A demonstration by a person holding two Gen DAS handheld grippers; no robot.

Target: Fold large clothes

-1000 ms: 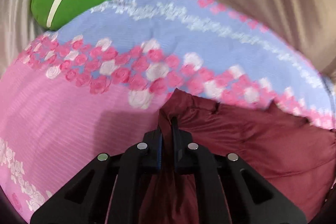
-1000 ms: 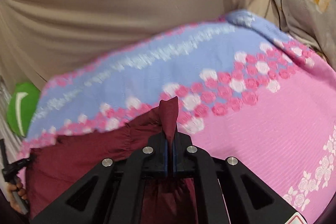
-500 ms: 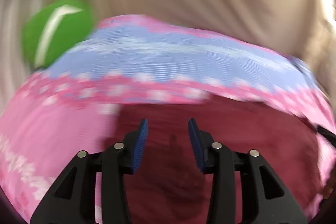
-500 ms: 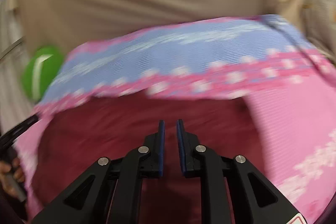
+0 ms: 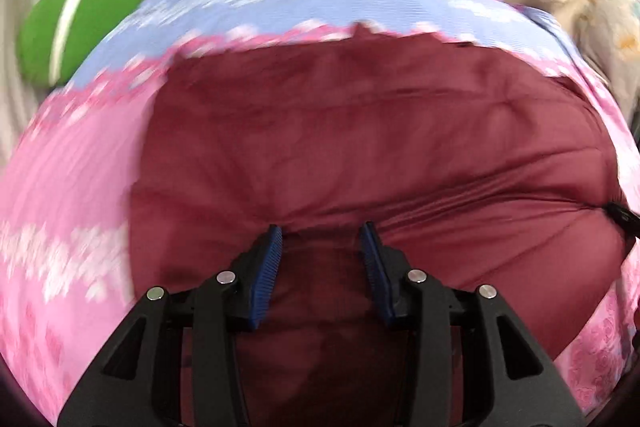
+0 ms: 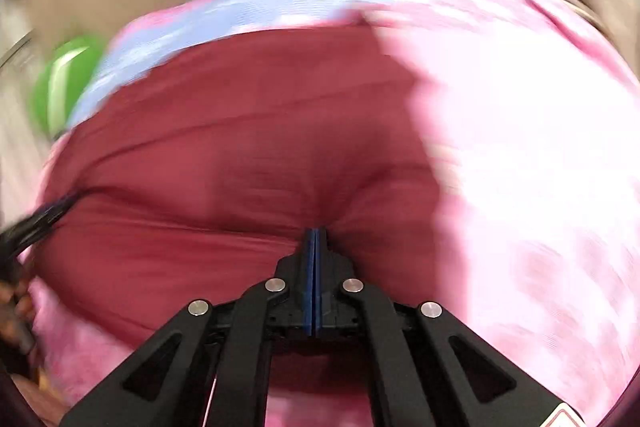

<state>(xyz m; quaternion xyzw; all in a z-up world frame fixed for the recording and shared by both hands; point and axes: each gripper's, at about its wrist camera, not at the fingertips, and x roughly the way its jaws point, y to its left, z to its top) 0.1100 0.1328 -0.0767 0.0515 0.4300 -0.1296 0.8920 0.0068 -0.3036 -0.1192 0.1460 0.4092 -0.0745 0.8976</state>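
Both grippers low over the maroon garment (image 5: 360, 131) on the bed.

The garment lies spread on the pink-and-blue floral bedspread (image 5: 72, 163), with a green cushion (image 5: 76, 23) at the far left. The left gripper (image 5: 321, 233) has its blue pads parted, cloth beneath but not pinched. The right gripper (image 6: 316, 231) has its pads pressed together, tips at a crease of the maroon fabric; whether cloth is caught there, I cannot tell.

Your maroon garment (image 5: 380, 147) lies spread and creased on the pink floral bedspread (image 5: 68, 187), its far edge toward twelve o'clock.
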